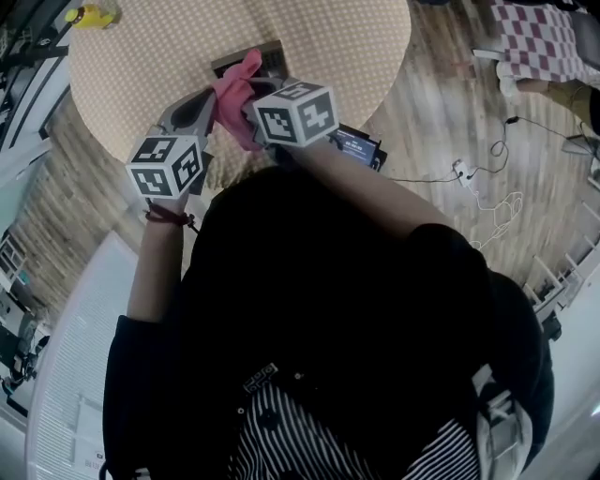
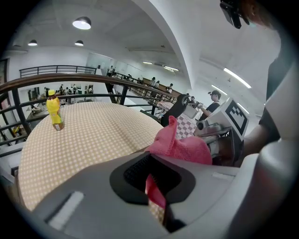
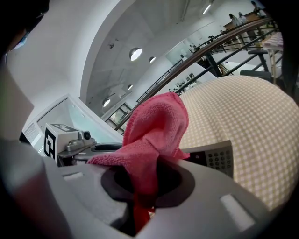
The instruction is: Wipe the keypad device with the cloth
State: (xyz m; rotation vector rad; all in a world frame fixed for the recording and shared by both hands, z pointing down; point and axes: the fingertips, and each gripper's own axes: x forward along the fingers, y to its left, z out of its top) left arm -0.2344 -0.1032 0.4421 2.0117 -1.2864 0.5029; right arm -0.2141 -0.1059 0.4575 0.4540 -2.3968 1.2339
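A pink cloth [image 1: 236,92] hangs bunched above the round table, held from both sides. My left gripper [image 1: 208,111] is shut on one edge of it; in the left gripper view a red strip of the cloth [image 2: 156,192] shows pinched between the jaws. My right gripper [image 1: 253,105] is shut on the cloth [image 3: 153,140] too, and the fabric rises out of its jaws in a fold. The grey keypad device [image 1: 270,58] lies on the table just beyond the cloth, partly hidden by it. Its buttons [image 3: 218,158] show in the right gripper view.
The table [image 1: 356,47] has a beige checked top. A yellow bottle [image 1: 91,14] stands at its far left edge, also visible as the bottle [image 2: 54,111] in the left gripper view. A dark flat device [image 1: 358,146] sits by the table's near right edge. Cables [image 1: 478,187] lie on the wooden floor.
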